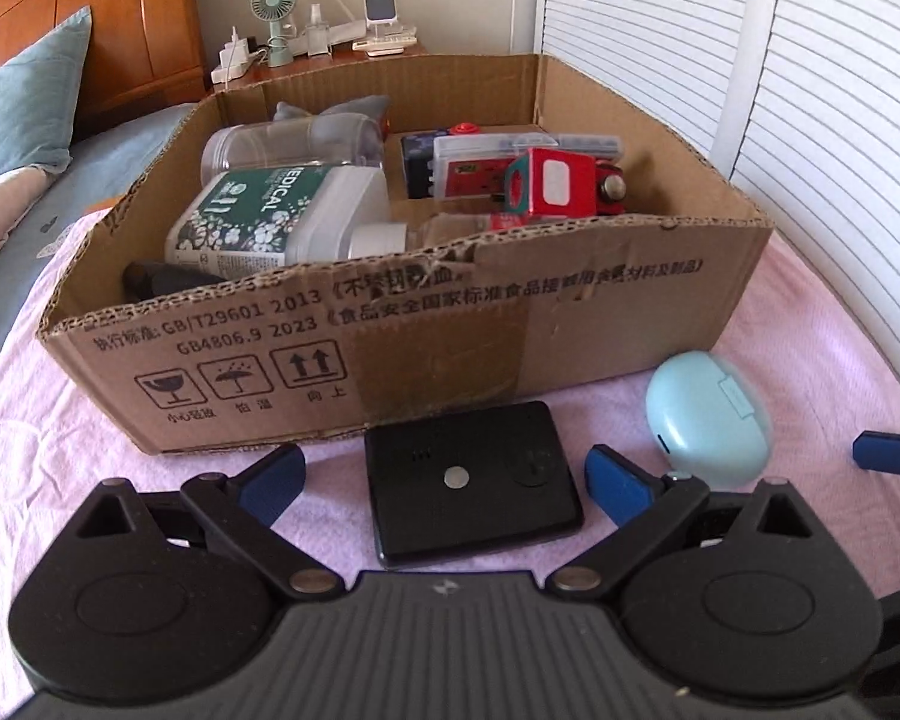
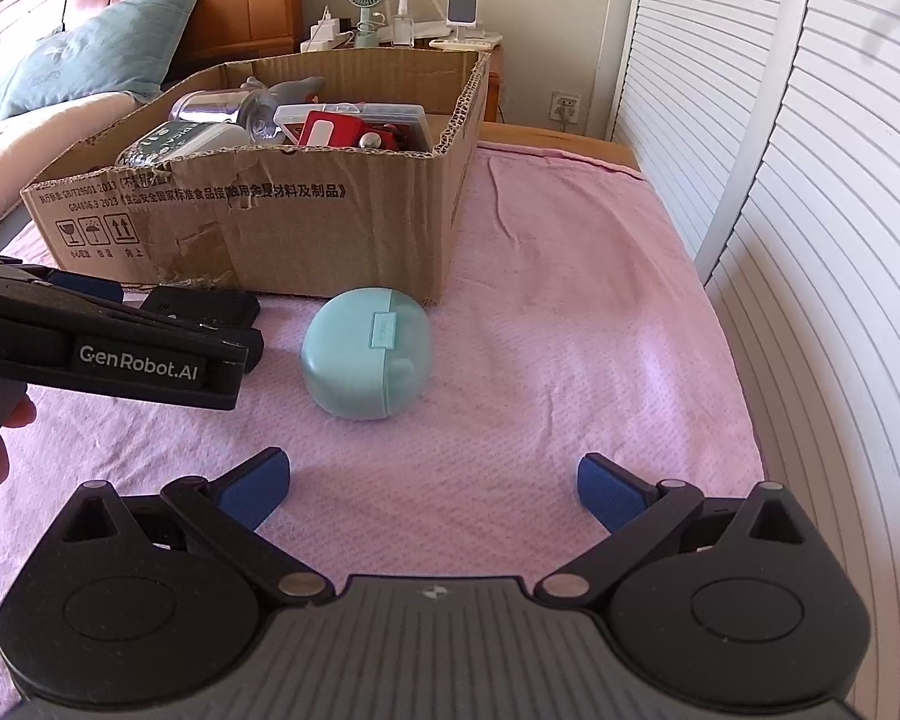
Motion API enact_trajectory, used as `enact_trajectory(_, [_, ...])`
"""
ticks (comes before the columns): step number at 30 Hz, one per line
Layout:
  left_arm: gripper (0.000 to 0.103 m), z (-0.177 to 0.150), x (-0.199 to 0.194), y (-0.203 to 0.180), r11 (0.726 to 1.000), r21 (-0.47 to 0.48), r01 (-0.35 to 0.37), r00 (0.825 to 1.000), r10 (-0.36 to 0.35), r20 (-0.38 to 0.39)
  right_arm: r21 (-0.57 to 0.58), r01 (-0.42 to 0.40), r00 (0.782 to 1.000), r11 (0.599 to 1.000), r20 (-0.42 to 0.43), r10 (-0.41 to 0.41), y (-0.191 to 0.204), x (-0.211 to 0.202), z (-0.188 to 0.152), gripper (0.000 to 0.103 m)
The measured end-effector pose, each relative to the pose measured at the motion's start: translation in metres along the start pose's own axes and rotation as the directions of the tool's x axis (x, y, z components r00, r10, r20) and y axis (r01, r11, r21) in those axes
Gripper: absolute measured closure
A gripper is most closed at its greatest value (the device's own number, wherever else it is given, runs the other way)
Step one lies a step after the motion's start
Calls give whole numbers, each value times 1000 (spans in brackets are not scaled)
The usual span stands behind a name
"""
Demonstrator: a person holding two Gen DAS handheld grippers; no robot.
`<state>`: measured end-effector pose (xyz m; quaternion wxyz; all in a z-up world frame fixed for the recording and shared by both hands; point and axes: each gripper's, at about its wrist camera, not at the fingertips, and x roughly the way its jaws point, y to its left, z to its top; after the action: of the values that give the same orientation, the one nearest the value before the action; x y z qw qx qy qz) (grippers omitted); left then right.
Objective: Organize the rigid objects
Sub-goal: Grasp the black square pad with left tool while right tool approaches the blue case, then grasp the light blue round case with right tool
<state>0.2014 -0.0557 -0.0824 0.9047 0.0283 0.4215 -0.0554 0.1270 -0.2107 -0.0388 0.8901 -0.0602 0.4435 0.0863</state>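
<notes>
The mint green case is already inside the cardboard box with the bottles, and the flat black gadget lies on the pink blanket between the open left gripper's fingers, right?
Not quite. The mint green case is not in the cardboard box; it lies on the pink blanket in front of it, as the right wrist view shows. The flat black gadget does lie between the open left gripper fingers.

Both grippers, the left gripper [image 1: 447,480] and the right gripper [image 2: 432,483], are showing black ribbed bodies, round pivot discs, silver rivets and blue fingertip pads [image 2: 606,489]; white "GenRobot.AI" lettering is showing on the left one's side.
</notes>
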Motion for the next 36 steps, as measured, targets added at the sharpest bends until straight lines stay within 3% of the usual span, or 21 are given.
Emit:
enact_trajectory(7, [6, -11, -8, 12, 1000, -6, -15, 1000, 15, 26, 2, 5, 1000, 1000, 4, -5, 1, 0, -1, 0])
enact_trajectory(11, [32, -10, -14, 7, 999, 18, 29, 999, -30, 33, 2, 6, 1000, 1000, 11, -6, 1, -1, -2, 0])
enact_trajectory(31, [32, -29, -29, 43, 1000, -22, 11, 1000, -11, 19, -148, -122, 991, 981, 31, 128, 18, 22, 26, 0])
enact_trajectory(34, [32, -30, -29, 45, 1000, -20, 15, 1000, -14, 24, -155, -118, 991, 981, 40, 126, 21, 20, 28, 10])
enact_trajectory(36, [32, -31, -29, 45, 1000, -23, 13, 1000, -13, 27, -138, -98, 993, 986, 44, 105, 22, 18, 30, 24])
